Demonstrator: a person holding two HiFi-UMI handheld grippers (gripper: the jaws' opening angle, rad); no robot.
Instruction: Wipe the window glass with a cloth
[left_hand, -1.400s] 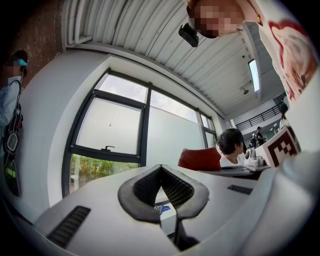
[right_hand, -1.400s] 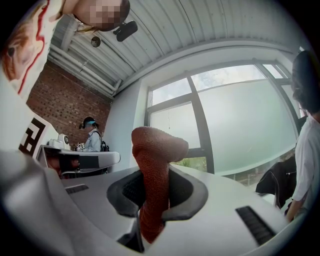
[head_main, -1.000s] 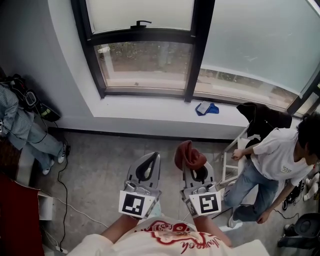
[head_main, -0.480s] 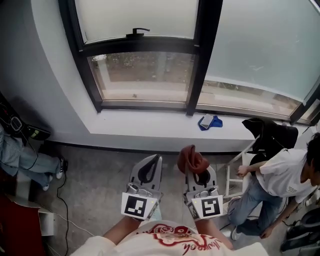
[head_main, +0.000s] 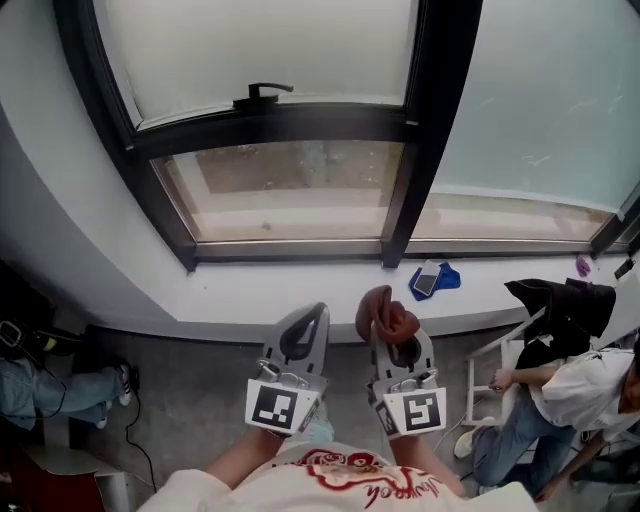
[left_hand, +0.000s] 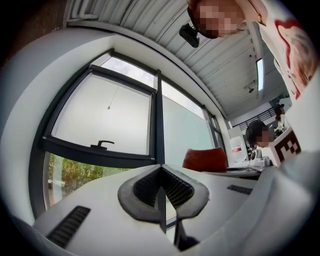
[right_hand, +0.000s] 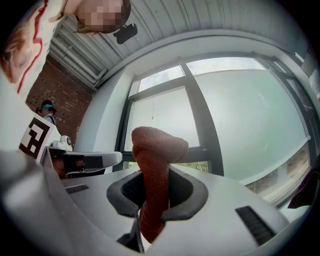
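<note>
Cloth (head_main: 384, 311) clamped, right gripper (head_main: 399, 350) facing window (head_main: 290, 190)

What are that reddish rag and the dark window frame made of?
The cloth looks like knitted or woven fabric, matte rust-red; a fine mesh texture shows. The window frame looks like dark painted metal, smooth with a faint sheen, though plastic is possible.

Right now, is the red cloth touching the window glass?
Apart. In the head view the cloth, pinched in the right gripper, sits short of the window glass, with the white sill between them.
</note>
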